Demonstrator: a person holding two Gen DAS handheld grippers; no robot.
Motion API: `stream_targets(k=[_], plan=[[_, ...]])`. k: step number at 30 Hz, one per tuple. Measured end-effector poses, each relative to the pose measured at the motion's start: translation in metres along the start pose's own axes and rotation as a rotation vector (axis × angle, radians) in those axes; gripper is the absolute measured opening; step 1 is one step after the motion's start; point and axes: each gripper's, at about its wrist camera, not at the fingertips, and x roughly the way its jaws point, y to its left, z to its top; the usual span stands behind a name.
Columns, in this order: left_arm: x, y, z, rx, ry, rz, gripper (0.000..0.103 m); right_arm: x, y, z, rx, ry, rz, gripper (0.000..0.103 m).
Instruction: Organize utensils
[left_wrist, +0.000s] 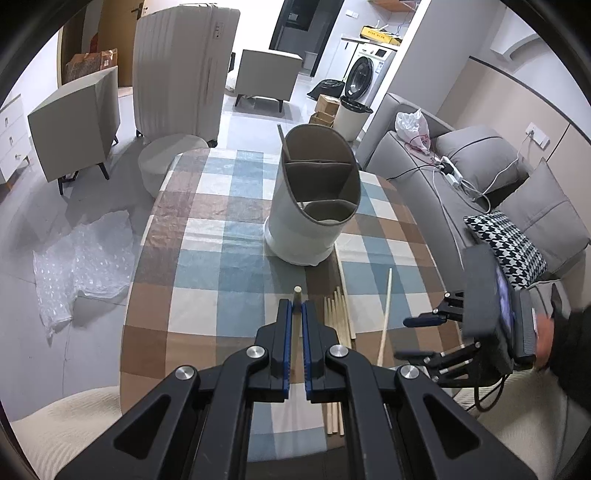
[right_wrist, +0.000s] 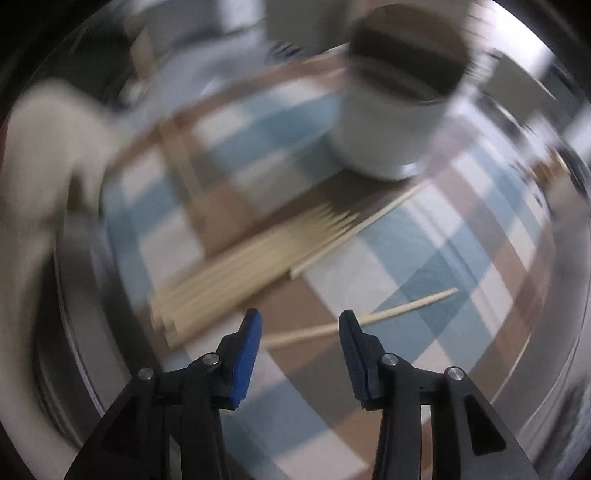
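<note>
Checked blue-and-brown cloth (left_wrist: 207, 258) covers the table, where a white divided holder (left_wrist: 312, 206) stands beyond a bundle of chopsticks (left_wrist: 338, 332). Left gripper (left_wrist: 297, 314) is clamped on one chopstick (left_wrist: 297, 291). Right gripper (right_wrist: 300, 323) hangs with jaws apart over a lone chopstick (right_wrist: 399, 312), not pressing it.

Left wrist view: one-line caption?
Left gripper shut on a wooden chopstick before the white divided utensil holder.
</note>
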Motion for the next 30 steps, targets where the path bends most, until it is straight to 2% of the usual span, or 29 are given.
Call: stream_targets(k=[8,11,14,16,17,18,19,21,27,30], plan=[[0.004,0.004,0.008,0.013,-0.002,0.013,0.001,0.043,0.032,-0.001,-0.525,0.198,0.052,0.039],[0.006,0.007,0.01,-0.01,0.002,0.01,0.001,0.056,0.043,-0.002,-0.67,0.253,0.08,0.039],[0.008,0.01,0.013,-0.031,0.006,0.003,0.001,0.063,0.047,0.001,-0.719,0.262,0.125,0.042],[0.009,0.01,0.014,-0.035,0.009,0.004,0.001,0.063,0.048,0.005,-0.713,0.24,0.143,0.041],[0.01,0.01,0.014,-0.033,0.009,0.004,0.001,0.062,0.047,0.005,-0.705,0.23,0.145,0.034],[0.01,0.01,0.015,-0.032,0.009,0.006,0.001,0.063,0.045,0.005,-0.701,0.218,0.136,0.021],[0.01,0.01,0.015,-0.032,0.009,0.007,0.001,0.063,0.041,0.005,-0.681,0.2,0.13,0.013],[0.011,0.01,0.017,-0.035,0.012,0.005,0.001,0.063,0.035,0.007,-0.605,0.185,0.133,0.005],[0.01,0.006,0.016,-0.031,0.005,0.011,0.001,0.061,0.031,0.004,-0.427,0.075,0.088,0.005],[0.008,0.003,0.014,-0.018,0.0,0.02,0.001,0.049,0.024,0.004,-0.279,-0.016,0.094,0.005]])
